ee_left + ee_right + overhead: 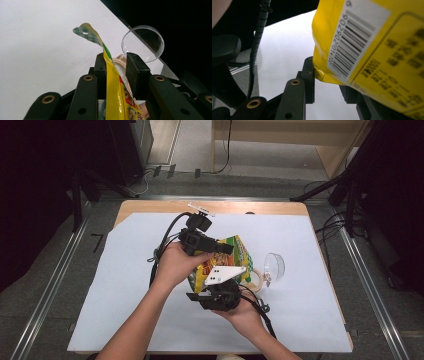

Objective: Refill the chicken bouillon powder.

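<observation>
The table (300, 209) is covered almost wholly by a white sheet (135, 320), with bare wood showing along the far edge and at the right rim. Most of that sheet lies bare to the left, in front and to the right of the hands, while metal rails (55, 285) run along the floor on both sides.

Above the middle of the sheet, a yellow snack bag (239, 251) hangs between the two grippers, lifted off the surface. The left gripper (226, 248), held from the far side, reaches in over the bag's upper part; the right gripper (216, 296), held from the near side, has its lower part. Just right of the bag stands a clear round lid (274, 266) tilted on its edge, with a pale tape roll (256, 281) beside it (partly hidden by the bag).

The left gripper view looks along the bag's thin edge (113, 82): the bag runs up between the jaws against the left-hand jaw, with a gap to the other, so I cannot tell whether it is pinched. Its green-checked top seal (86, 31) curls free above them, and the clear lid (143, 43) lies beyond.

The right gripper view shows the bag's back (372, 42) with a barcode label (354, 42); the jaws stand narrow, holding a bottom corner.
</observation>
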Demonstrator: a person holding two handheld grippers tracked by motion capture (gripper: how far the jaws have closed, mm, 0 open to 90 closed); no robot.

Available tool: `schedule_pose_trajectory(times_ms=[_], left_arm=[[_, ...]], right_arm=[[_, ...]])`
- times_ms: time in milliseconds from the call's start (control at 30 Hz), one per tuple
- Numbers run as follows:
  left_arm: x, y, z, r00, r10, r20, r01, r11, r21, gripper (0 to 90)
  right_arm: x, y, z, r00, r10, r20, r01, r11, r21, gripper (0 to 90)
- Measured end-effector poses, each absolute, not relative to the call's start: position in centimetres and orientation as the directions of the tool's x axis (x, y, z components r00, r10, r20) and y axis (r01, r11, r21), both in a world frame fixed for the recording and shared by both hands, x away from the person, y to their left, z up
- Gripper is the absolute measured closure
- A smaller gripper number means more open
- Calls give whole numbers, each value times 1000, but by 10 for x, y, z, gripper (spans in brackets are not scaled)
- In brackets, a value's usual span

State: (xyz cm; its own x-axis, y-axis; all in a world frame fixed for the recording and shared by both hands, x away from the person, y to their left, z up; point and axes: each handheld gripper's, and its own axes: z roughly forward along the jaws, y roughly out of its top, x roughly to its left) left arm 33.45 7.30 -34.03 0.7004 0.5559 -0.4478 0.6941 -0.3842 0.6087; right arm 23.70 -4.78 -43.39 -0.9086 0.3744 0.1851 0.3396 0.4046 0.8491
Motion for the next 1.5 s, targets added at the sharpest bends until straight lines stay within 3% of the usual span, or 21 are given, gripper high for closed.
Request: schedule_pose_trajectory(times_ms=[567, 1067, 1500], left_arm=[[344, 71, -341, 664, 565, -490, 737, -380, 559, 713], [343, 66, -333, 669, 578, -467, 733, -411, 542, 711], [341, 65, -332, 676, 582, -452, 725, -414, 550, 708]], right_arm=[[237, -49, -432, -907, 374, 194, 343, 389, 855, 685], [232, -48, -430, -931, 349, 105, 249, 399, 883, 733], [231, -48, -431, -930, 354, 101, 247, 396, 884, 737]])
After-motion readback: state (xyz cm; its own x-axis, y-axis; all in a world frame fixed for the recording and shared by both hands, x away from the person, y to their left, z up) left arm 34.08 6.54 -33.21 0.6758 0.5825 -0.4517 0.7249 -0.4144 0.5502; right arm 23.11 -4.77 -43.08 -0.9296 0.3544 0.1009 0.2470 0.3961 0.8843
